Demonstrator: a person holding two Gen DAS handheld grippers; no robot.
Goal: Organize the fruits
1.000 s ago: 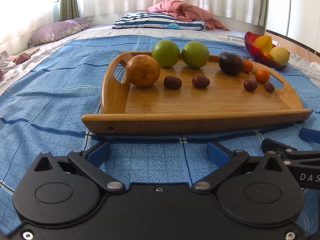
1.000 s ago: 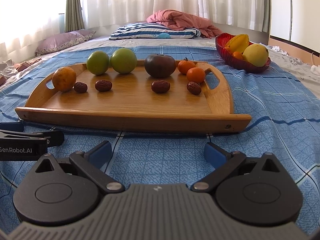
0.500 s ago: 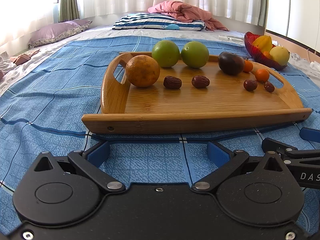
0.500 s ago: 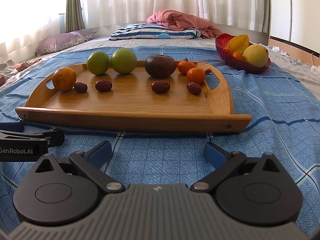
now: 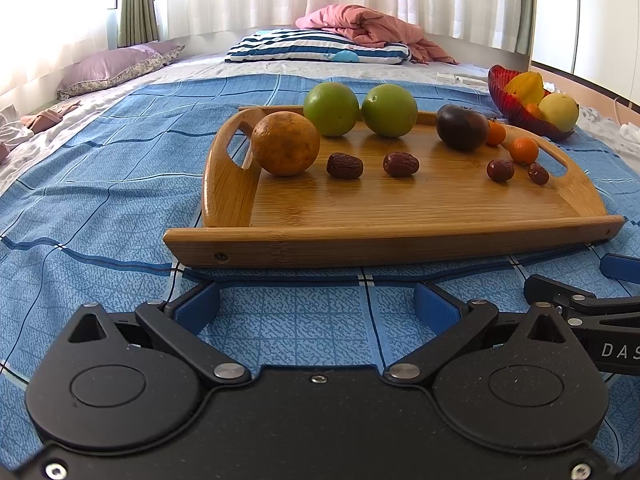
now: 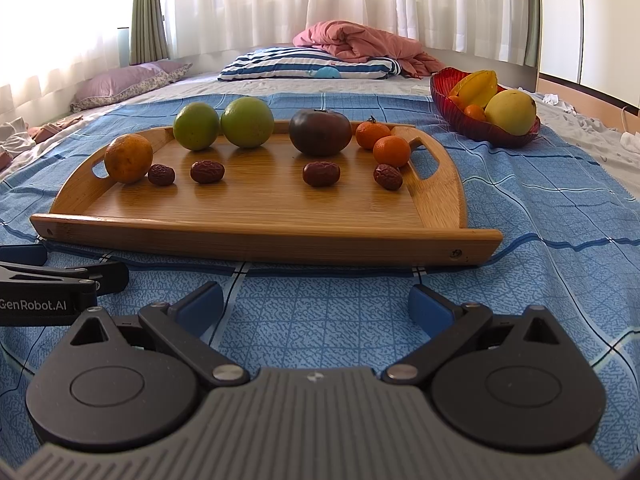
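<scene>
Both claws, left claw and right claw, wide apart, empty, before wooden tray; starfruit clearer from right.

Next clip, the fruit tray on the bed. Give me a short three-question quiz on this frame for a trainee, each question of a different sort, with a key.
1. Count: how many dried red dates lie on the wooden tray?
2. True or false: the dark tomato stands between the two green fruits.
3. Pick one: the red bowl stands a) on the tray, b) on the bed beyond the tray's right handle, c) between the grippers.

Key
1. Four, among them the leftmost date beside the large orange.
2. False: it stands right of both, next to the small tangerines.
3. b. The left gripper and right gripper are both open in front of the tray, holding nothing.
</scene>
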